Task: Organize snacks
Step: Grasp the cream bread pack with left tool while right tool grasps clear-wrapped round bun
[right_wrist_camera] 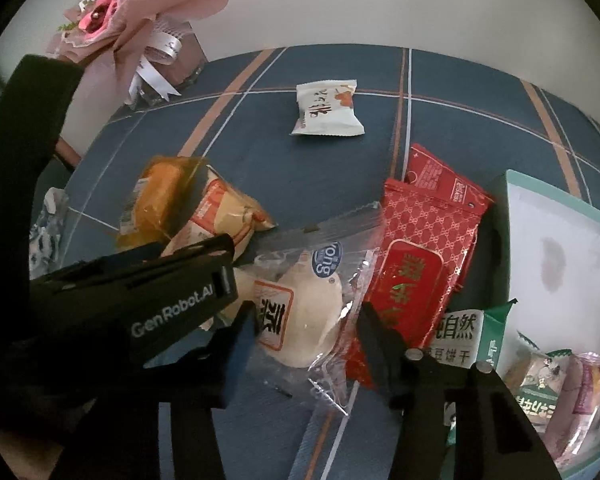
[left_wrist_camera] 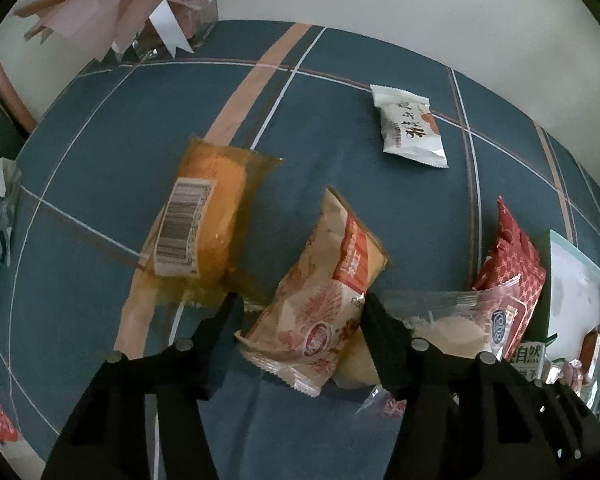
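My left tongs are clenched on the beige-and-orange snack packet, both pads pressing its sides. My right tongs grasp the clear packet with a pale round bun, pads against both edges. Just right of it lies the red patterned pack, with a green-and-white biscuit packet at its near end. The white box stands at the right, packets inside. Left of centre lies the orange cake in clear wrap. Farther off, apart from the rest, lies the white snack packet. A pink bouquet stands at the far left edge of the blue plaid tablecloth.
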{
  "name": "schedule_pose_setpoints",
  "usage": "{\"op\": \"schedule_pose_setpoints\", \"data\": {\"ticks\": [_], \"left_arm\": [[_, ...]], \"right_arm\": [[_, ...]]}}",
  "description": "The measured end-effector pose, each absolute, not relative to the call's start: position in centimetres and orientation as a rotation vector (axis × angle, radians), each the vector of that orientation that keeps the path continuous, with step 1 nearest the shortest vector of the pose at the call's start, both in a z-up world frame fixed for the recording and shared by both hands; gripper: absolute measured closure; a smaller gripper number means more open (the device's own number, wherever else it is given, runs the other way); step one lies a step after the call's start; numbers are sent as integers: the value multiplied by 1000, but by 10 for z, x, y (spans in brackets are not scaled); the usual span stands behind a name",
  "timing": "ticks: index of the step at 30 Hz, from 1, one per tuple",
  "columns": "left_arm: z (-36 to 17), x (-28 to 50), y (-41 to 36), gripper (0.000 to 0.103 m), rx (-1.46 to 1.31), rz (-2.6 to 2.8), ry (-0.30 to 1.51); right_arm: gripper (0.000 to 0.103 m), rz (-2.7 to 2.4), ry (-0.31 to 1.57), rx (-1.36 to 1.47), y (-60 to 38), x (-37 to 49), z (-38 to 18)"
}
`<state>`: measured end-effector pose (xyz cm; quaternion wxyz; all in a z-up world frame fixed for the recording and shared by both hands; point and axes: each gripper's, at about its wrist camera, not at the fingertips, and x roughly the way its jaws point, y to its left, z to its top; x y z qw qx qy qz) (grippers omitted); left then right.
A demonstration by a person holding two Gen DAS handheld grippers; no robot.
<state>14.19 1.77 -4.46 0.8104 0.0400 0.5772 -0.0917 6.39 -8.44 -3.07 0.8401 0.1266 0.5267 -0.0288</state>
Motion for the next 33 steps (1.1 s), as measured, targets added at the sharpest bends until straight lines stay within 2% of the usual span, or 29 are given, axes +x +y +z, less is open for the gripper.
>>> {"op": "schedule_pose_setpoints", "data": {"ticks": [3,5,6,15,33], "left_arm": [[-44,139,17,48,91,-177,1236],[-44,136,19,57,80,-167,1239],[-43,133,20,67,73,-163,1240],[-41,123,44,68,-8,-97,1259],[-46,126,32,66,34,-75,1285]], "right_arm": [[53,-55,1116,277,-85,63,-31],[54,-53,1118,297,-88,62,-31],[54,-52,1119,307,-89,62,-31],[54,-41,1143,313,-90,62,-34],[49,-61,1134,167,-67,64,-43]]}}
